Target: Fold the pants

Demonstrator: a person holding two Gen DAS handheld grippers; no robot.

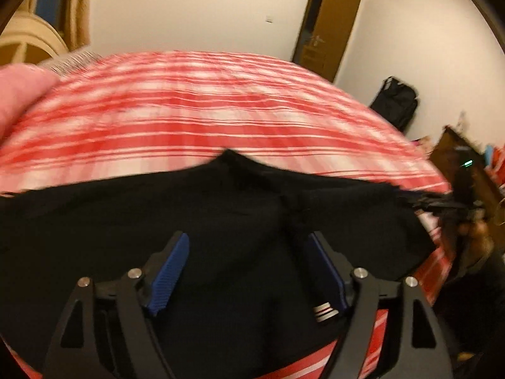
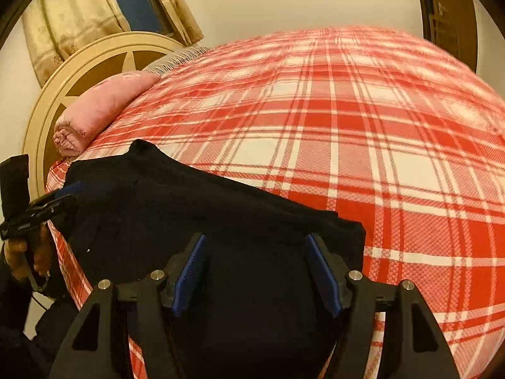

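The black pants [image 2: 195, 221] lie along the near edge of the bed [image 2: 363, 132], bunched in a thick dark bundle that fills the six o'clock half of both wrist views. The cloth looks soft and limp, light enough to lift but likely to sag and slide out of shape, so I judge it needs a hold at an outer edge or corner, with both ends taken together.

My right gripper [image 2: 255, 271] is spread wide, blue pads [image 2: 189, 271] standing over the cloth with nothing pinched. My left gripper [image 1: 249, 271] is likewise spread above the fabric. In the right view it shows at nine o'clock by the bundle's end; whether it touches there I cannot tell.

Beyond, at ten o'clock, a pink rolled blanket [image 2: 104, 107] rests against the round headboard [image 2: 79, 72]. A door [image 1: 331, 25] stands at one o'clock in the left view.
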